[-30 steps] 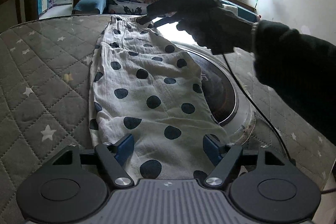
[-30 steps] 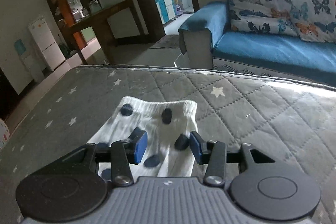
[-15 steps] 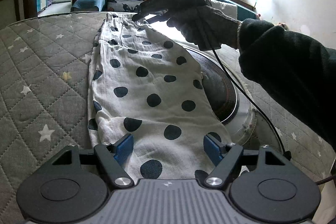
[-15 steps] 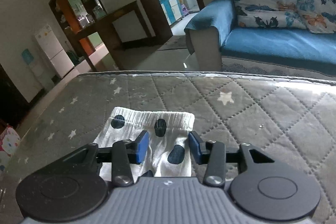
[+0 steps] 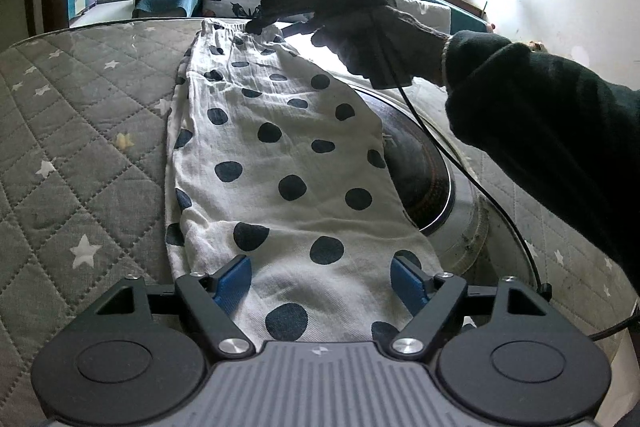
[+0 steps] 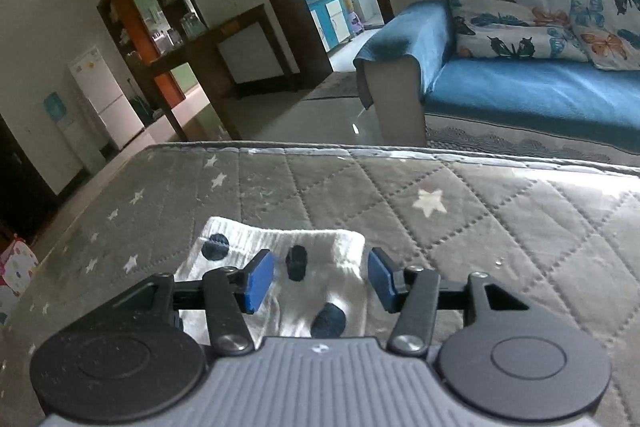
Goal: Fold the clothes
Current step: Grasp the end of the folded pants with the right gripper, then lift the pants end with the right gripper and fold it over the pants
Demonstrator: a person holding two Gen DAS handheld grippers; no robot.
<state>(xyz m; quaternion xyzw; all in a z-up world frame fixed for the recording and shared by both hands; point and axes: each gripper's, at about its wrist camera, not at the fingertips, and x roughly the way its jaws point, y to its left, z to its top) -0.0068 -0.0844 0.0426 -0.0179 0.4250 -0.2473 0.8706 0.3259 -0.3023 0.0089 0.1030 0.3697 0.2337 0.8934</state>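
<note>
Spreading across most of both views is a grey quilted table cover (image 5: 80,155) printed with pale stars, and on it, running from the lower centre up to the upper centre of the left wrist view, lies the white garment (image 5: 280,155) with dark polka dots, laid out long and mostly flat. Its right edge drapes over a dark round glass disc (image 5: 424,171) set in the table surface at centre right. A blue sofa (image 6: 532,87) with butterfly cushions (image 6: 516,15) fills the upper right of the right wrist view, beyond the table edge.

From the right edge of the left wrist view a dark-sleeved arm reaches in, its gloved right hand (image 5: 360,39) gripping the handle of the right tool (image 5: 268,27), whose tips meet the garment's far end at upper centre; a black cable (image 5: 460,163) hangs from it over the disc. In its own view the right tool (image 6: 320,277) has its blue pads apart, with the garment's ribbed waistband between them and nothing pinched.

The left tool (image 5: 320,279) sits at the lower centre, its blue pads spread wide over the garment's near hem, gripping nothing
</note>
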